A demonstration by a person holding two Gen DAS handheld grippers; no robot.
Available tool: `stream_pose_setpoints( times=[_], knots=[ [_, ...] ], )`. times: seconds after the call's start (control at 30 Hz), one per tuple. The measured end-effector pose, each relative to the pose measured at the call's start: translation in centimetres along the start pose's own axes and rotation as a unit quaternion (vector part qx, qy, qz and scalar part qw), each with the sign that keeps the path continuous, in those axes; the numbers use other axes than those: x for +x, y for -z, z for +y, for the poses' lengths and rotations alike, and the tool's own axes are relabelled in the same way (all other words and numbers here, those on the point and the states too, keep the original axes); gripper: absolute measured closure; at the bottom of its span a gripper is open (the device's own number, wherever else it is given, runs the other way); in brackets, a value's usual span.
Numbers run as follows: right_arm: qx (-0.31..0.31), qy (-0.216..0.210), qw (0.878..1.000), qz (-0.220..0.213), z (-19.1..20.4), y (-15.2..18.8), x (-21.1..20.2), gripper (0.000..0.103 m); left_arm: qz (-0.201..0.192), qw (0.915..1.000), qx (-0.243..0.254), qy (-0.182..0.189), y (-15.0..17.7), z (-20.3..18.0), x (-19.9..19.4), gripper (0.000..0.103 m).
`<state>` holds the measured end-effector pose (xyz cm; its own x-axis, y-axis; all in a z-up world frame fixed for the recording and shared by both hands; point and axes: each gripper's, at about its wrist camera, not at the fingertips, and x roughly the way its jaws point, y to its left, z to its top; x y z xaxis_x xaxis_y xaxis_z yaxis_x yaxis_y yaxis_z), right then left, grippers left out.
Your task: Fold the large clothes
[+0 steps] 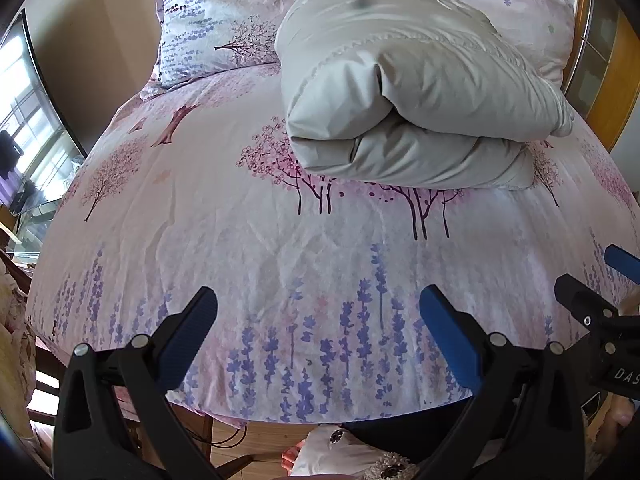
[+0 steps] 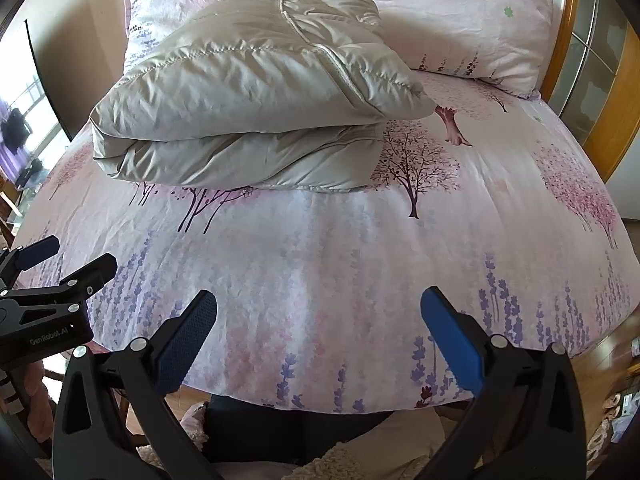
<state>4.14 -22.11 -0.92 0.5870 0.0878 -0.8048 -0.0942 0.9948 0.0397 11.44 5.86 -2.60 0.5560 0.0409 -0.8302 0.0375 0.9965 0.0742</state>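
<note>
Grey padded jacket (image 1: 416,88) folded on bed (image 1: 248,240), well beyond spread jaws.

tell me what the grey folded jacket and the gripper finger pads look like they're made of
Grey jacket: looks like thin, slightly shiny nylon-type shell over puffy filling; quilted stitch lines and soft bulging folds suggest a down-style coat. Finger pads: blue, matte, probably rubber or soft plastic, with a fine grid texture on the gripping faces.

Far pillows (image 1: 208,20) partly hidden behind folded jacket (image 1: 400,88), cropped by top edge
</note>
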Motion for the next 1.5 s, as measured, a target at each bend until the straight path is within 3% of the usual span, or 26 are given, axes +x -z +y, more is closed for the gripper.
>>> stream_pose_setpoints(
  times=[1.5],
  knots=[
    [0.0, -0.003, 1.0, 0.007, -0.07, 0.23, 0.46, 0.001, 0.001, 1.0, 0.003, -0.001, -0.08, -0.17, 0.14, 0.002]
  ],
)
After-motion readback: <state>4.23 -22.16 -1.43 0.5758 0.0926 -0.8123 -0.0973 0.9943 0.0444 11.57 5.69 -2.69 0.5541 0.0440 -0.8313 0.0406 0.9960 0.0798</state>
